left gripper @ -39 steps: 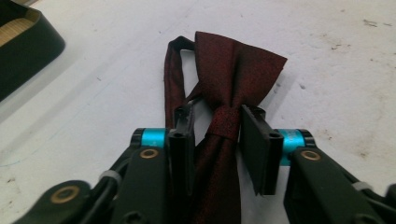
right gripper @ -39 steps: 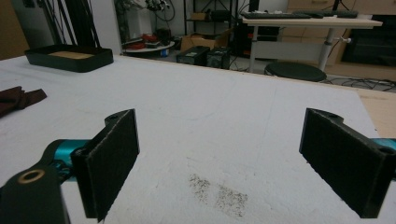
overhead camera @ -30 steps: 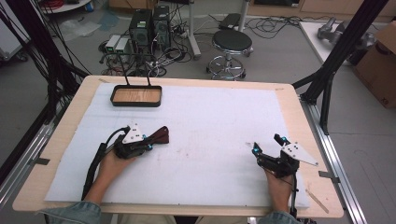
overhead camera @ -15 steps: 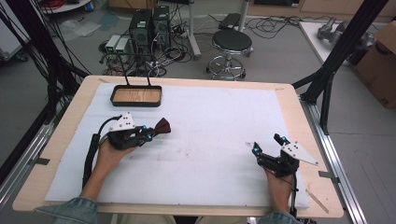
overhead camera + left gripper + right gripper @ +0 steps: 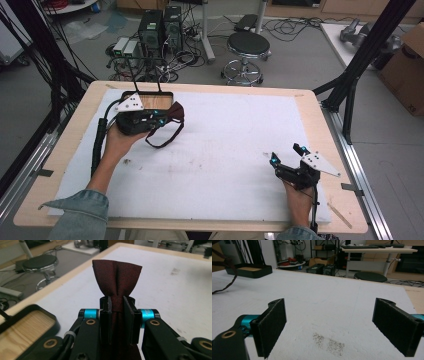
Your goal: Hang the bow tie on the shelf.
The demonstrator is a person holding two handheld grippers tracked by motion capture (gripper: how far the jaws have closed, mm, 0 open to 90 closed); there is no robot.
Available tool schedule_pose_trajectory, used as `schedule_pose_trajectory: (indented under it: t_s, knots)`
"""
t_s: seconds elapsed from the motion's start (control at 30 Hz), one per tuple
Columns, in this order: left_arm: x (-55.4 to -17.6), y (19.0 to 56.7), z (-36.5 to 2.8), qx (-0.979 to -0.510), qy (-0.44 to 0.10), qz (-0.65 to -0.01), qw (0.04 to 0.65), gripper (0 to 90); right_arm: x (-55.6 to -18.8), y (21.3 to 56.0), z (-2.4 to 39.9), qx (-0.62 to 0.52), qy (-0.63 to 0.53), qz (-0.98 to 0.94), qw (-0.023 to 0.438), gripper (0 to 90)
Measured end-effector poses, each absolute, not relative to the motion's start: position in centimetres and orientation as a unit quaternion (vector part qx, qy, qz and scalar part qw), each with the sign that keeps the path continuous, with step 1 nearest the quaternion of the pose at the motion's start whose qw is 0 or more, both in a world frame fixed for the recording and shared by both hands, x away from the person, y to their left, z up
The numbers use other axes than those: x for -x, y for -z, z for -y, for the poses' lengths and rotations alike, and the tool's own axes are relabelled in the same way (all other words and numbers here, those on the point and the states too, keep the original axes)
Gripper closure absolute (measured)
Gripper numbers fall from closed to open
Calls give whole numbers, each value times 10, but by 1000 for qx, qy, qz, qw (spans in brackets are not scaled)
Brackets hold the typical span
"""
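Bow tie [image 5: 116, 277] fabric is pinched at its knot between the two black jaws of the left gripper [image 5: 116, 315], which are pressed together on it; one wing fans out above the pads in the left gripper view. In the high view the left gripper [image 5: 159, 117] is held above the table near the far left corner, just in front of the black tray [image 5: 161, 100] with its wooden floor, and the bow tie [image 5: 176, 111] juts from its tip while the dark strap [image 5: 165, 137] hangs below in a loop toward the white mat [image 5: 225, 145].

The right gripper [image 5: 329, 322] is spread wide with nothing between its pads [image 5: 272, 325], and it is seen resting low at the near right of the mat [image 5: 295, 167], well apart from the tie.

Several risks can be judged from here. The grip is taken on a narrow bunch of smooth cloth, so the tie could be pulled through the pads if the strap is snagged. The dangling loop is the likeliest cause: it could be caught on the tray's near rim or on the two thin upright rods [image 5: 146, 80] at the tray's back edge. If the tie is meant for the tray, the strap may be left draped over the rim, half outside. A release made too high could let the wing land folded or the whole piece fall short onto the mat. The trailing cable [image 5: 97, 145] of the left gripper could also be dragged across the tray side if the hand is swung further.
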State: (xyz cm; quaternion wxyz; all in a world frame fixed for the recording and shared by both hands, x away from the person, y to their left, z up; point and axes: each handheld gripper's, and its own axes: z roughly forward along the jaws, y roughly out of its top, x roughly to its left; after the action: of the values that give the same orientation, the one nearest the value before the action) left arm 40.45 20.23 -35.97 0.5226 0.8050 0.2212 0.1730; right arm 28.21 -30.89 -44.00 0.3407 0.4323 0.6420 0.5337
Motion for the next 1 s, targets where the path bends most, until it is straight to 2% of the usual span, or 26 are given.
schedule_pose_trajectory:
  t_s: [0.33,1.0]
  knots:
    - [-439,331,-204,-785,-187,-243,538,772,-283,440,309,-433,-534,-642,341,110]
    - [-489,317,-197,-747,-230,-289,553,772,-282,440,309,-437,-536,-641,334,110]
